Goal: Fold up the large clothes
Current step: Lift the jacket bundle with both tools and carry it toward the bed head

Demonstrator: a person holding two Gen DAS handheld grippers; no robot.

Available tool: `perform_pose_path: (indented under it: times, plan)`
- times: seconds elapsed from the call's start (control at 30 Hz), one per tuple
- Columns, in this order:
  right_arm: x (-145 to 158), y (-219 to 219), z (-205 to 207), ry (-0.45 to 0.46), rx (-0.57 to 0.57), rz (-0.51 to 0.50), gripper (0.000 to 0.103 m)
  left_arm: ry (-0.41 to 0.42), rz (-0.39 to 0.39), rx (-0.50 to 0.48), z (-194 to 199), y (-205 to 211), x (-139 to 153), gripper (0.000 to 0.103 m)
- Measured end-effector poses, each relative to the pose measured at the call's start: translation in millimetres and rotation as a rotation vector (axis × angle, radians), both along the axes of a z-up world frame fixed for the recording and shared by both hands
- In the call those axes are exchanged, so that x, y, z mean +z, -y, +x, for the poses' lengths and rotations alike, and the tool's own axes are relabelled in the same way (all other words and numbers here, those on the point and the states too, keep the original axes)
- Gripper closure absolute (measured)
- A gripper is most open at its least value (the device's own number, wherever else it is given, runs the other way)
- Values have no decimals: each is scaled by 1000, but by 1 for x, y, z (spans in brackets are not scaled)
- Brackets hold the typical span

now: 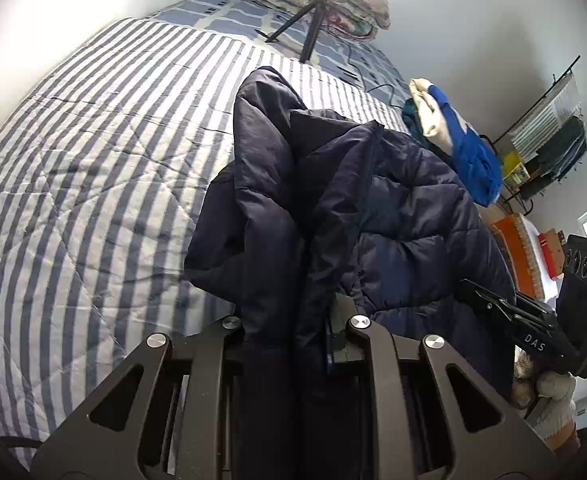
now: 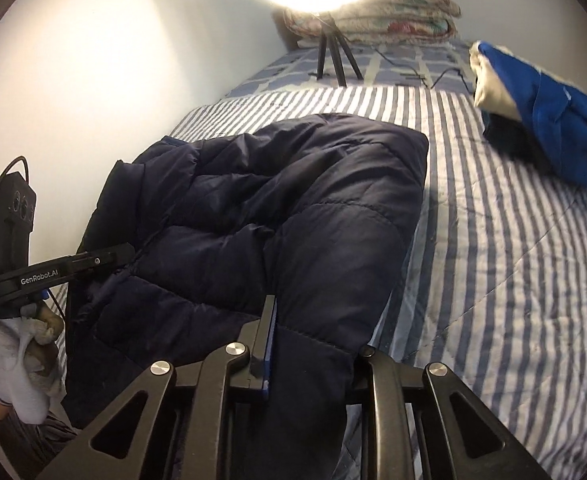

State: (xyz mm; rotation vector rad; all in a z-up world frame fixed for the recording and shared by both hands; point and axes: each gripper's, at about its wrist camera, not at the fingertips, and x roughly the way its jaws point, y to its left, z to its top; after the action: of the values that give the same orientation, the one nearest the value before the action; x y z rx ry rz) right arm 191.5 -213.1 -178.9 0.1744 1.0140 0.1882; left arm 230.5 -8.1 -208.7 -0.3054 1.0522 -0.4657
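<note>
A dark navy puffer jacket point(image 1: 373, 208) lies on the striped bed cover point(image 1: 93, 160), its near edge lifted. My left gripper point(image 1: 293, 336) is shut on the jacket's near edge by the zipper, fabric bunched between its fingers. My right gripper point(image 2: 309, 344) is shut on the jacket point(image 2: 277, 208) at its near right corner; one finger point(image 2: 267, 332) shows, the other is hidden by fabric. The left gripper also shows in the right wrist view point(image 2: 125, 252), clamped on the jacket's left edge. The right gripper shows in the left wrist view point(image 1: 469, 288).
A blue and cream garment pile point(image 2: 541, 120) lies at the bed's far right. A ring light on a tripod point(image 2: 333, 56) stands at the bed's head, with folded quilts point(image 2: 393, 16) behind. A wall runs along the left. Shelving point(image 1: 545, 148) stands to the right.
</note>
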Motion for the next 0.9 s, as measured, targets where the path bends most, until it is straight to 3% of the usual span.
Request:
perform_pose_path:
  times: [0.23,0.4,0.9]
  plan:
    - [21,14,-19,42,-7,-74,85,47,15,-59,-15,23,13,86]
    - [30,28,-37,57,-22,-117,85,38,-4,-87,-22,44,19,86]
    - [79,104,-62,117,-140,-194,86,150,21,-235,-23,153,64,87]
